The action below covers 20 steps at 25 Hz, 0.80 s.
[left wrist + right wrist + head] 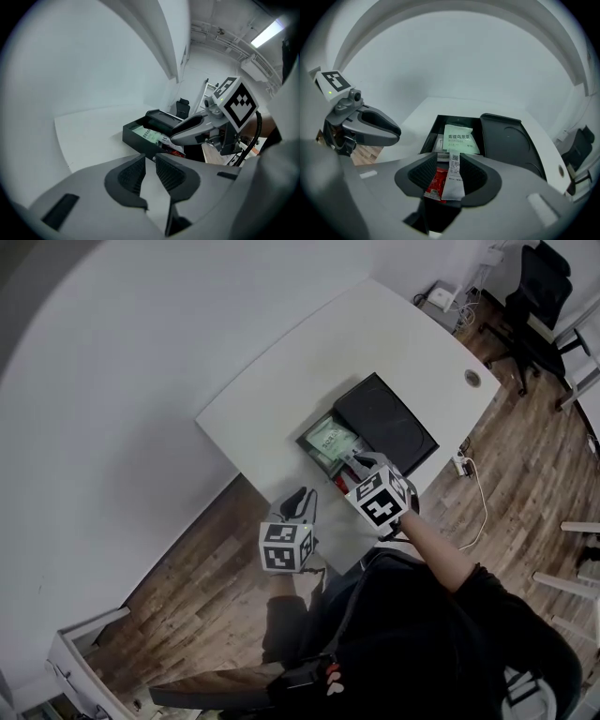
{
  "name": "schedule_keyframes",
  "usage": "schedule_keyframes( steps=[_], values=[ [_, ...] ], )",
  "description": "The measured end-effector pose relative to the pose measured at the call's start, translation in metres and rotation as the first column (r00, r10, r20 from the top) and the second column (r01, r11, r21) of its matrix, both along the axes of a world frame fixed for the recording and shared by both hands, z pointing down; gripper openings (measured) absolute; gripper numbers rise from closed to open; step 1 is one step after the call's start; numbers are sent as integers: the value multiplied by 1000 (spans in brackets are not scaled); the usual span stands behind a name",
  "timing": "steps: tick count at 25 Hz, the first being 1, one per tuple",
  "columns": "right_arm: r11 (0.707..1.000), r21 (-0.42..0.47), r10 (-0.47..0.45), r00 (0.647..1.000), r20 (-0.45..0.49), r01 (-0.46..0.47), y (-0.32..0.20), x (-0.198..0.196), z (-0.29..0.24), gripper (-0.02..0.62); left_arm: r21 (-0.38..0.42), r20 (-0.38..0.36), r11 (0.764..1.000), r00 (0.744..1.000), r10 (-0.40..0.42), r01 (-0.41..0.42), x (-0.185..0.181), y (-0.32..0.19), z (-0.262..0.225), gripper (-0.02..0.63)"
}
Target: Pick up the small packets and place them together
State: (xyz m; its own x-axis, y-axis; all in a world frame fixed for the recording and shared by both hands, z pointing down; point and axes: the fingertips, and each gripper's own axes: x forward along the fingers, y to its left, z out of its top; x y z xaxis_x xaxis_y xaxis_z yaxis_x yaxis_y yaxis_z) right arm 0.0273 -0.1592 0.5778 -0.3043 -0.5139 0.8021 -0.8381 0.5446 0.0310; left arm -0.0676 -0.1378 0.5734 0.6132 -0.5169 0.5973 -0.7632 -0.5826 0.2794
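An open black box (427, 138) stands on the white table (281, 381), with a pale green packet (461, 137) lying flat inside it. My right gripper (449, 176) hangs over the box's near end. A red packet (435, 183) and a white-grey packet (453, 180) sit side by side in the gap between its jaws, and the pads stand apart from them. My left gripper (150, 171) is held just off the table's near edge, left of the box, open with nothing between its fingers. From the left gripper view, the right gripper's fingers (187, 129) reach over the box (138, 140).
The box's black lid (508, 140) lies open on the box's right side. The table's near edge (342, 563) is close to my body, with wooden floor beyond. A black office chair (534, 296) stands past the far corner. A white wall borders the table's left.
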Motion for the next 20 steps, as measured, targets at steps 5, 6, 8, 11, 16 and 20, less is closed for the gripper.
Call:
schedule_keyframes(
  steps=[5,6,8,11,16,20],
  values=[
    [997,-71,12,997,-80,-18,-5,0,19,127,3,-5,1000,1000,-25,25,-16,-3,-2,71],
    [996,-81,15,995,-94,-23,-6,1,22,126,5,-6,1000,1000,-28,28,-18,-5,-3,71],
    [994,-102,20,992,-125,-33,-8,2,28,126,5,-8,1000,1000,-31,31,-21,-8,-3,71],
    [991,-127,20,982,-188,-44,-10,6,37,127,0,-9,1000,1000,-25,25,-21,-11,-2,71],
    [988,-145,7,962,-272,-48,-12,10,44,124,-10,-17,1000,1000,-9,9,-18,-12,0,69],
    [987,-156,-3,955,-296,-45,-11,11,47,98,-17,-19,1000,1000,3,-3,-16,-10,3,71]
  ],
)
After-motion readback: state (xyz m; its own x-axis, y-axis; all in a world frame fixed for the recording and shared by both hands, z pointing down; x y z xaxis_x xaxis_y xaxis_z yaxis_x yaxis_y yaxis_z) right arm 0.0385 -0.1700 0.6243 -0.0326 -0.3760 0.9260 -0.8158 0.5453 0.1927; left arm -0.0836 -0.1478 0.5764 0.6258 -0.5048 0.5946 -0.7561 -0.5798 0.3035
